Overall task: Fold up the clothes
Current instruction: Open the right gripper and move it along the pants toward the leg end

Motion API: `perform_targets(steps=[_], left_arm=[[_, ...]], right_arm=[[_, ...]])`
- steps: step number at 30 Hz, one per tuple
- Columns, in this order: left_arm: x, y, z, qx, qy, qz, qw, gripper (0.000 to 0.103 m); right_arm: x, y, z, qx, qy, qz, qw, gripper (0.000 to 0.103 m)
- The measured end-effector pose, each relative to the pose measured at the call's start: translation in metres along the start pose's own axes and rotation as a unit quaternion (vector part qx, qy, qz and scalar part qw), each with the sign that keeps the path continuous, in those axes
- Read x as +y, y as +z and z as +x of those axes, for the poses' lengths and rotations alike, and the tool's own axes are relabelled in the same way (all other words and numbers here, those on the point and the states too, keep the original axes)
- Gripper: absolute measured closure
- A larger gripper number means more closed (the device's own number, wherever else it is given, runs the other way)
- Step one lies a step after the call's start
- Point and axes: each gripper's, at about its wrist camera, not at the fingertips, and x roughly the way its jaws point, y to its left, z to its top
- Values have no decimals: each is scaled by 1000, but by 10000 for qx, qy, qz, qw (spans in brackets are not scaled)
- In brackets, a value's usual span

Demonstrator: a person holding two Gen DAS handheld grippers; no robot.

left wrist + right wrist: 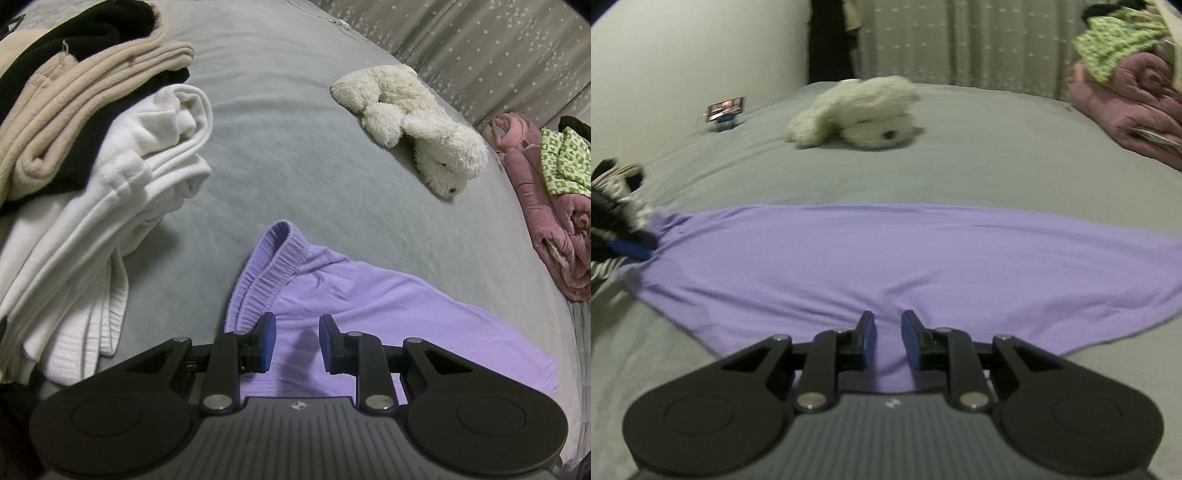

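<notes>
A lilac garment (369,302) with a ribbed waistband (273,266) lies flat on the grey bed sheet (277,147). My left gripper (297,332) sits low over the waistband end, its blue pads apart, and no cloth is pinched between them. In the right wrist view the same lilac garment (886,258) spreads wide across the bed. My right gripper (888,332) hovers at its near edge with a narrow gap between the pads and only flat cloth beneath. The left gripper's blue fingertip (628,251) shows at the garment's far left end. This view is motion-blurred.
A pile of white, beige and black clothes (110,184) lies left of the garment. A white plush toy (413,125) lies further back on the bed. A rolled pink quilt (546,221) with a green patterned cloth (565,162) is at the right. A small screen (726,109) stands near the wall.
</notes>
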Motion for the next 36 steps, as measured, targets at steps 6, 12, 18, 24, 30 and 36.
perform_targets(steps=[6,12,18,24,30,36], left_arm=[[0,0,0,5,14,10,10000,80],[0,0,0,6,16,10,10000,80],[0,0,0,7,21,17,10000,80],[-1,-1,0,5,28,28,10000,80],[-1,0,-1,3,39,46,10000,80],[-1,0,0,3,42,49,10000,80]], right_arm=[[-34,1,-1,-89,-412,330,9986,86],[-45,-1,-3,-131,-635,464,9968,84],[-37,0,-7,-168,-710,365,9967,82],[-20,8,-5,-278,-515,317,9978,81],[4,19,4,-287,-334,62,9990,80],[26,34,22,-232,-185,-148,9995,79]])
